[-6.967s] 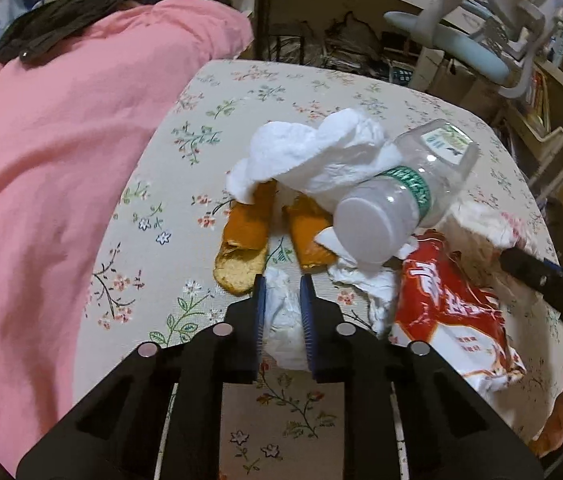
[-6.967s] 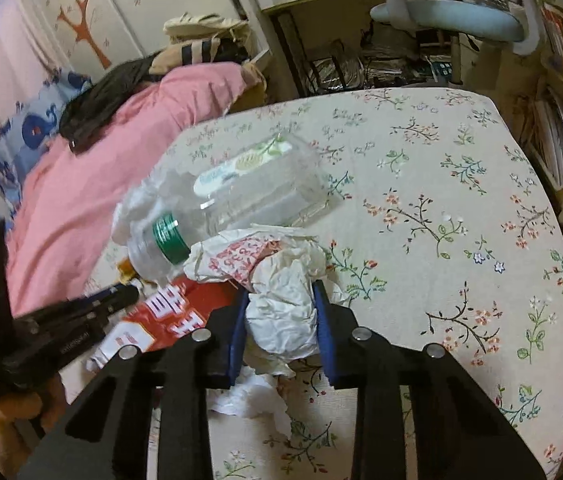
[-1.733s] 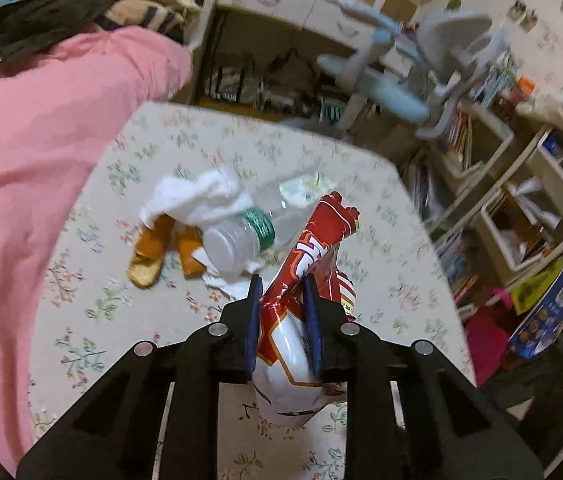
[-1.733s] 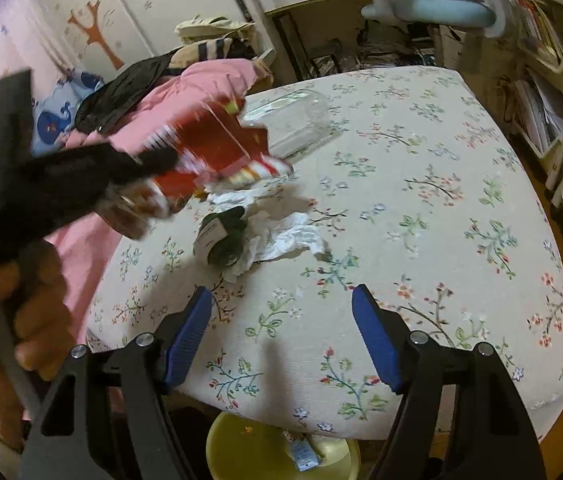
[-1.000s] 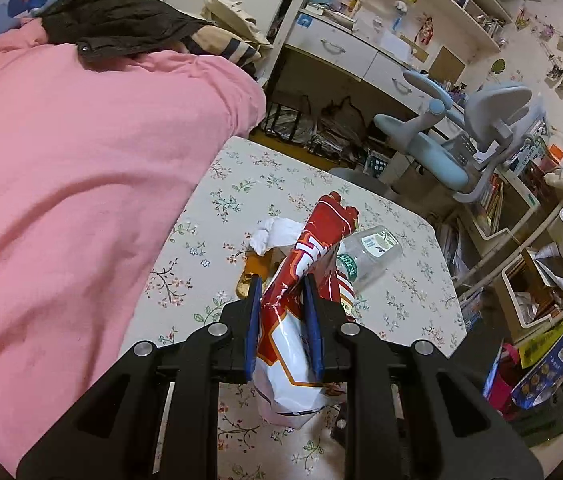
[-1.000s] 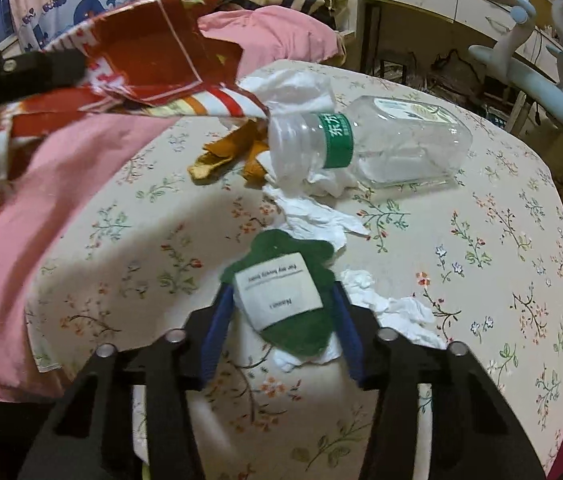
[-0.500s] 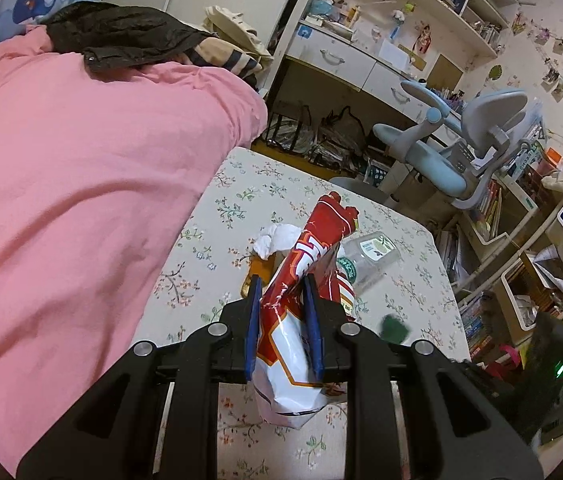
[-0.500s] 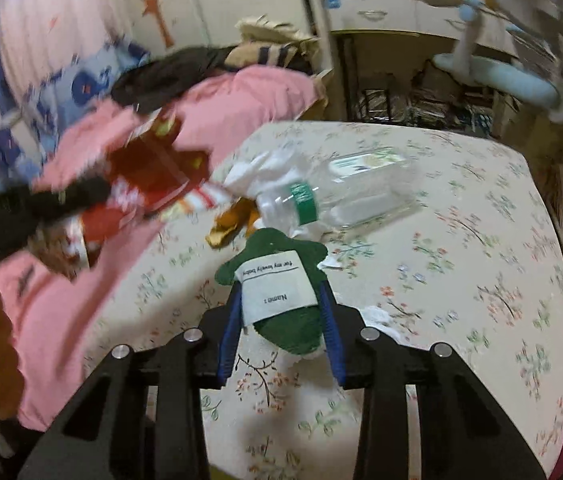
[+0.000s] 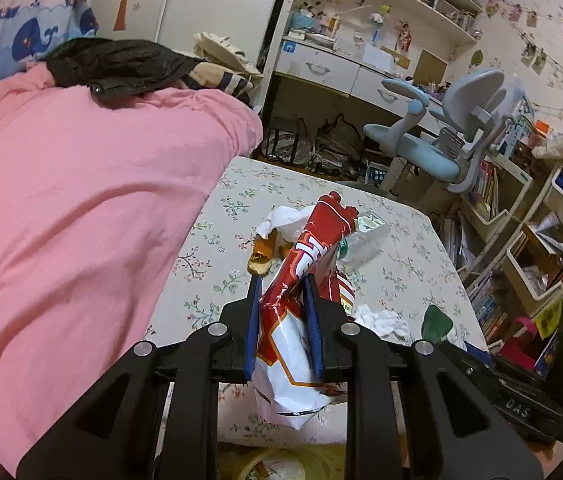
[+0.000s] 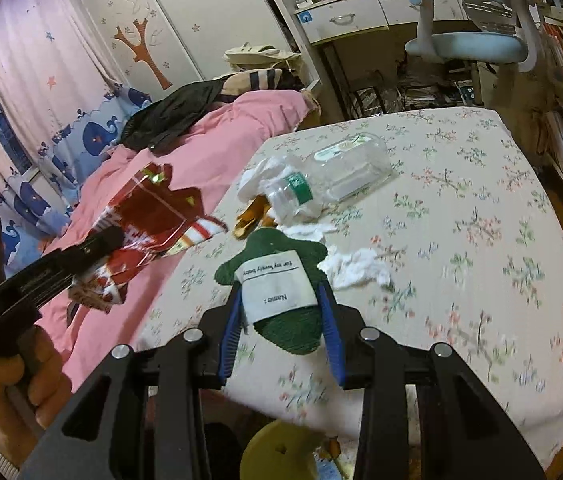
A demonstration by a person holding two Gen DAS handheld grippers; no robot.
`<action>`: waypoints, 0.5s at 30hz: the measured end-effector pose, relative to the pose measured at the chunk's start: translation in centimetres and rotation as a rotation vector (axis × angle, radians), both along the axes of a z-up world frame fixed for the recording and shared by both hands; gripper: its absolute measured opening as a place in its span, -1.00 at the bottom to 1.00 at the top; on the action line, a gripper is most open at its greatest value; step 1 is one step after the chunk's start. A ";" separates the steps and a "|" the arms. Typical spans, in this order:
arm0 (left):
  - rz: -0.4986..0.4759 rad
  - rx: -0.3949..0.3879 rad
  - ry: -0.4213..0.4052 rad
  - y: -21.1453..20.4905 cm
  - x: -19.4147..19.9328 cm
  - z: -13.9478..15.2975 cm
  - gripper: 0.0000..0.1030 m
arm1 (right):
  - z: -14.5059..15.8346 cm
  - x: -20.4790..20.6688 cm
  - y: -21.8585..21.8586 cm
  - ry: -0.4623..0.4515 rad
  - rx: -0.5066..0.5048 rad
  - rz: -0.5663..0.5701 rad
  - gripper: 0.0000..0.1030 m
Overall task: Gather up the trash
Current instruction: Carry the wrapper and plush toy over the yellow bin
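A pink bed (image 9: 81,200) is lying beside the floral worktop (image 10: 481,240). The left hand-held gripper (image 9: 281,312) is pinching a red snack bag (image 9: 301,280) above the worktop's edge. The right hand-held gripper (image 10: 281,320) is clamping a green tag (image 10: 277,280). A bottle (image 10: 333,176), tissues (image 10: 357,268) and peels (image 9: 261,256) are lying on the worktop.

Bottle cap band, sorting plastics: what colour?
Green band on the clear bottle; right wrist view.

Glossy red foil snack bag (image 9: 301,280); clear smooth plastic bottle (image 10: 337,176); crumpled white tissue paper (image 10: 355,266); fuzzy green fabric piece (image 10: 281,280), apparently felt, paper-labelled; matt floral cloth on worktop (image 10: 481,240).
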State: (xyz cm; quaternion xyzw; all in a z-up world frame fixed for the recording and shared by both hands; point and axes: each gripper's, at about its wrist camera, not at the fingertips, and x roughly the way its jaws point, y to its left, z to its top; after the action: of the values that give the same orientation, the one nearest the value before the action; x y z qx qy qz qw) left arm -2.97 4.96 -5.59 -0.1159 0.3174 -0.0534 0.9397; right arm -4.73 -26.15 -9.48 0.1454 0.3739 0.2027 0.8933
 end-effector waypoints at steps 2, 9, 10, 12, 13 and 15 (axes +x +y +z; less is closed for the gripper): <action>-0.005 0.010 -0.011 -0.4 -0.9 0.0 -0.61 | -0.2 -0.7 -0.2 0.000 0.012 0.000 -0.28; -0.015 0.044 -0.022 -1.3 -3.6 -0.2 -0.61 | -1.2 -3.3 -0.6 0.026 0.043 -0.003 -0.28; -0.016 0.046 -0.021 -1.4 -3.7 -0.3 -0.61 | -1.3 -3.6 -0.6 0.031 0.045 -0.001 -0.28; -0.020 0.050 -0.020 -1.7 -4.3 -0.5 -0.61 | -1.6 -4.2 -0.5 0.038 0.045 0.003 -0.28; -0.021 0.055 -0.020 -1.8 -4.6 -0.5 -0.61 | -1.8 -4.4 -0.5 0.042 0.044 0.006 -0.28; -0.023 0.063 -0.020 -2.0 -5.1 -0.7 -0.61 | -2.2 -5.0 -0.5 0.052 0.045 0.010 -0.28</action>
State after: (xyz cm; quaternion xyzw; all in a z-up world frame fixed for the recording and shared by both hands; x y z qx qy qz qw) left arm -8.07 2.96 -6.26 -0.0820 0.3108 -0.0554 0.9453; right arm -9.75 -26.64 -11.65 0.1687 0.3932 0.2118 0.8787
